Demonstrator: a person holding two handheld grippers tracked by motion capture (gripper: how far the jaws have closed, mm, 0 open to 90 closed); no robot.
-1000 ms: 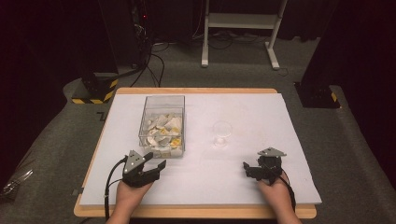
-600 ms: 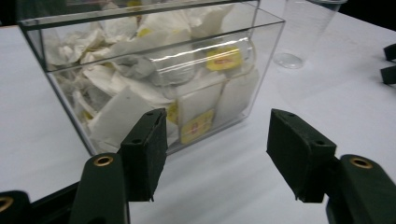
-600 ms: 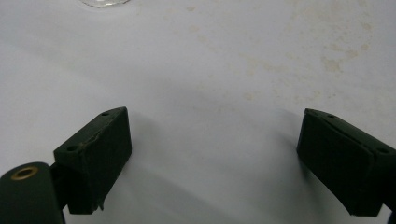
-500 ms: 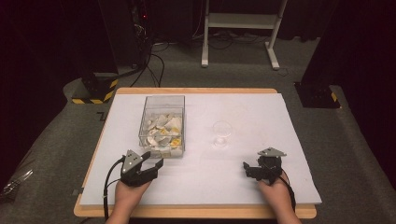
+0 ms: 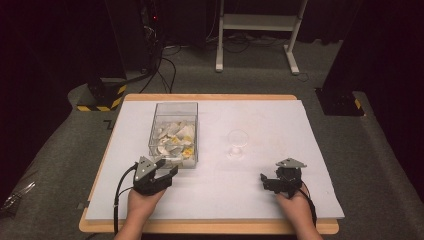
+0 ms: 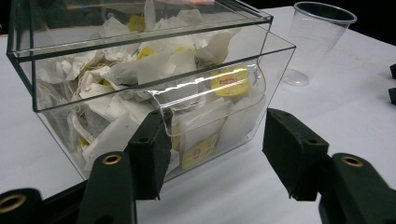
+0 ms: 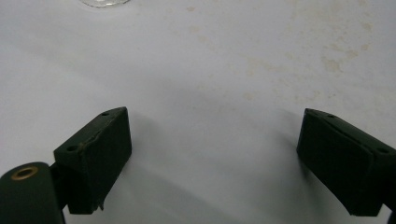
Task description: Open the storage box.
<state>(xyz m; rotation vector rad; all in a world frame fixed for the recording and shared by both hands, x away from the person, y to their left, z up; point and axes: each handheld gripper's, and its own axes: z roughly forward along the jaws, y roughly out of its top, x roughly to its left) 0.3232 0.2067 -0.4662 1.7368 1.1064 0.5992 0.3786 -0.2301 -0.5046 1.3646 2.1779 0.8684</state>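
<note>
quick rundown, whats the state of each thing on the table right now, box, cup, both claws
clear box: upright, lid on, packed with tea bags, front dispensing slot open
plastic cup: upright, empty, standing apart to the side of the box
left claw: open, jaws just been closing, nothing between them, aimed at the box front
right claw: open wide, empty, low over the white table

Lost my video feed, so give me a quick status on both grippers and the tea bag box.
Left gripper open, jaws just narrowed, nothing between them, at the clear tea bag box. Right gripper open, over bare table. Plastic cup stands apart; nothing in the way.
</note>
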